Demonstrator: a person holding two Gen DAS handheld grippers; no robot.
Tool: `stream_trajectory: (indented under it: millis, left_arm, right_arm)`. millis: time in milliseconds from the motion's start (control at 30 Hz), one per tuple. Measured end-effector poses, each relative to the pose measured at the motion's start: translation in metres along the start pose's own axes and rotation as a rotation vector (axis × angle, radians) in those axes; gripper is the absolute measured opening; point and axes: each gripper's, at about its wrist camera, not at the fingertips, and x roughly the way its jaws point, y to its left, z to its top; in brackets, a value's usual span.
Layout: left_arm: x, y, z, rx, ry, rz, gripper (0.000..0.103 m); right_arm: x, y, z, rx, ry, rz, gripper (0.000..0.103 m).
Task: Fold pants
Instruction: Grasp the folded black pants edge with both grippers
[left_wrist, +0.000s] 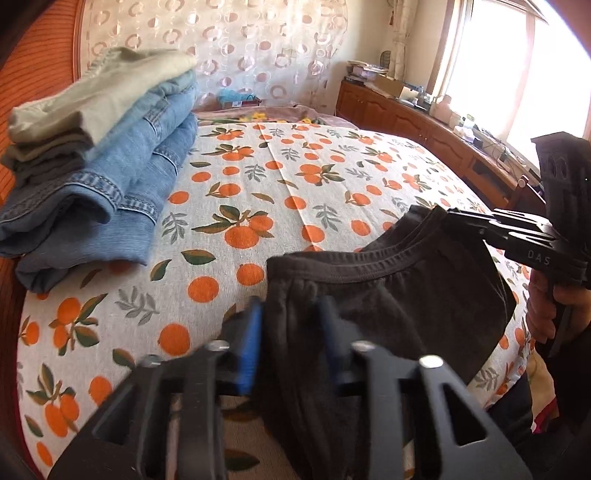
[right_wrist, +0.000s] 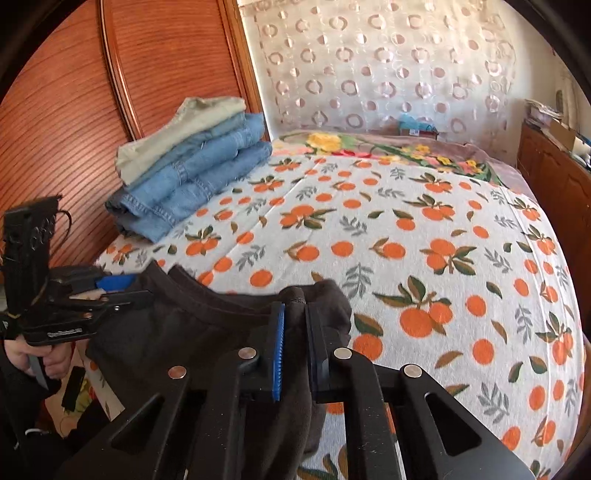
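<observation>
Pants (left_wrist: 388, 295) first: they're dark brown, almost black, and I've got them pinched at the waistband from both ends, so they hang off the near edge of the bed (left_wrist: 288, 177) with the top band stretched between my two tools. My left gripper (left_wrist: 291, 332) has its blue pads (left_wrist: 249, 350) squeezed together on a bunch of the fabric at one end of the waist. In the right wrist view the right gripper (right_wrist: 295, 339) is doing the same thing, blue pad and black finger pressed tight on a wad of cloth at the other end. Each tool also shows up in the other's camera, clamped on the hem: the left one is off at the left edge of the right view, with the fingers of the hand (right_wrist: 22, 358) wrapped round the handle.

Bed is covered with a white sheet printed with oranges and leaves. Up by the wooden headboard (right_wrist: 166, 66) sits a stack of folded clothes (left_wrist: 99, 158): blue jeans at the bottom, a pale greenish pair on top, well apart from the pants I'm holding. Far side of the bed has a floral blanket (right_wrist: 388, 147), a patterned curtain (right_wrist: 388, 66) behind it, and a wooden cabinet (left_wrist: 406, 114) with clutter under the bright window (left_wrist: 491, 62).
</observation>
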Motion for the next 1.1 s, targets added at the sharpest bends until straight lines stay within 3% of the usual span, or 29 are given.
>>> stream_trajectory:
  millis: [33,167,333,400,533,567,800,1000,1033,1067,1100]
  left_arm:
    - [0.0,0.001,0.0,-0.001,-0.008,0.003,0.008]
    - [-0.004,0.004,-0.002,-0.015,-0.024,0.031,0.007]
    - [-0.009,0.001,-0.003,-0.008,-0.022,0.055,0.01]
    - [-0.012,0.002,-0.004,-0.018,-0.019,0.066,0.015]
    - [-0.018,0.005,-0.009,-0.043,-0.028,0.053,0.05]
    - [-0.019,0.006,-0.011,-0.044,-0.027,0.045,0.052]
    - [-0.006,0.01,-0.019,-0.073,0.023,0.047,0.052]
    - [-0.004,0.01,-0.017,-0.061,0.016,0.047,0.052]
    - [-0.003,0.01,-0.016,-0.058,0.012,0.045,0.05]
    - [-0.001,0.01,-0.015,-0.052,0.01,0.034,0.04]
    - [0.0,0.01,-0.014,-0.05,0.011,0.027,0.037]
  right_arm:
    - [0.002,0.0,0.0,0.002,-0.003,-0.002,0.01]
    - [0.009,0.002,-0.002,-0.001,0.008,-0.013,0.011]
    - [0.0,0.001,-0.005,0.013,0.0,-0.028,0.027]
    - [-0.003,0.002,-0.007,0.007,0.009,-0.042,0.039]
    - [-0.004,0.0,-0.014,-0.004,0.028,-0.057,0.049]
    - [-0.002,-0.002,-0.014,-0.001,0.037,-0.059,0.05]
    - [0.012,-0.013,-0.011,0.046,0.081,-0.036,0.056]
    - [0.013,-0.014,-0.015,0.035,0.073,-0.021,0.057]
    - [0.014,-0.014,-0.015,0.036,0.071,-0.015,0.057]
    - [0.014,-0.015,-0.015,0.034,0.069,-0.011,0.057]
    - [0.015,-0.015,-0.016,0.035,0.068,-0.009,0.057]
